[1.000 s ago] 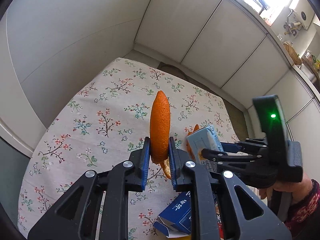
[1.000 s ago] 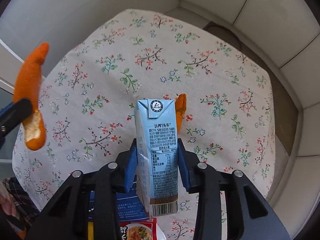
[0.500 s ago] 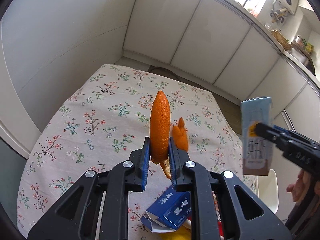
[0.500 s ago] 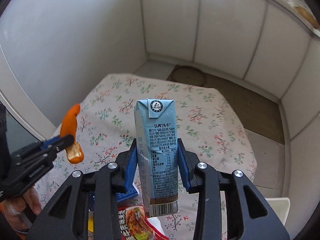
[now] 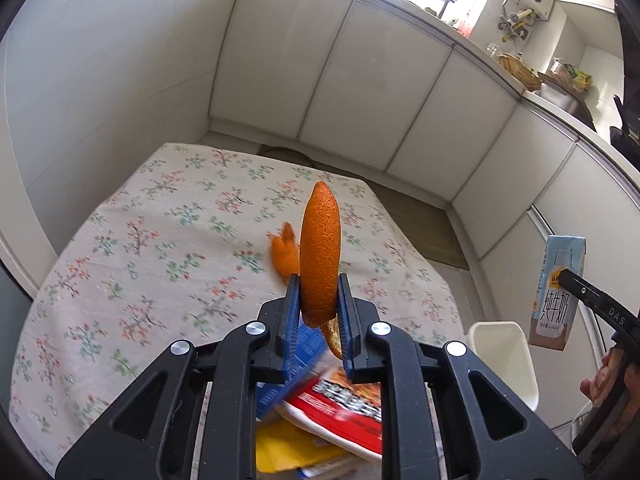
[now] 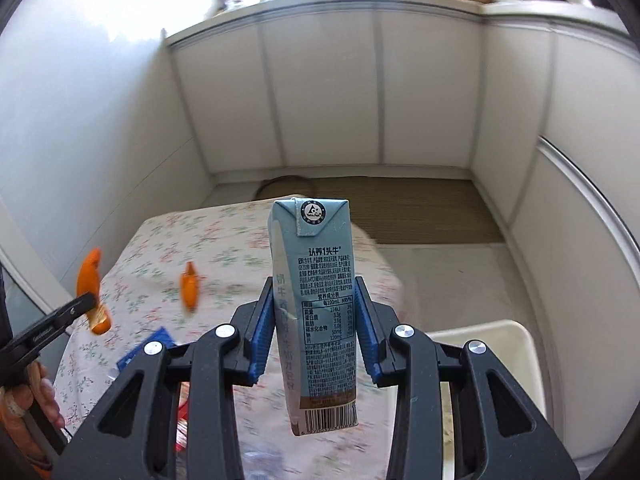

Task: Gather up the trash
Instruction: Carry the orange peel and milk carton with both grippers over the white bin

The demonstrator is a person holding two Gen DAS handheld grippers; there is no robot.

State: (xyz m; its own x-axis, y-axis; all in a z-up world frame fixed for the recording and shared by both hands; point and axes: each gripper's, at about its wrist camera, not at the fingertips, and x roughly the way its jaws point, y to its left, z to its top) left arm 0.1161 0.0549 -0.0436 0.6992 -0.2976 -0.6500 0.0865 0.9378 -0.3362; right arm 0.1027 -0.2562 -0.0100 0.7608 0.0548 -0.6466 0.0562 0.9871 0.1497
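My left gripper point(image 5: 319, 300) is shut on a long orange peel point(image 5: 320, 252) and holds it upright above the floral table point(image 5: 160, 240). My right gripper point(image 6: 314, 312) is shut on a light blue milk carton point(image 6: 316, 300), raised off the table's right edge over a white bin point(image 6: 500, 336). In the left wrist view the carton point(image 5: 558, 284) hangs above the same bin point(image 5: 502, 356). A second orange peel point(image 5: 285, 254) lies on the table; it also shows in the right wrist view point(image 6: 189, 286).
A blue box point(image 5: 296, 364), a red food packet point(image 5: 344, 400) and a yellow wrapper point(image 5: 292, 448) lie at the table's near edge. White cabinets point(image 5: 360, 80) surround the table. A brown mat point(image 6: 400, 208) covers the floor beyond.
Both grippers rose from the table. The right one carried the carton rightwards, off the table and over the white bin. The left one still holds its peel.
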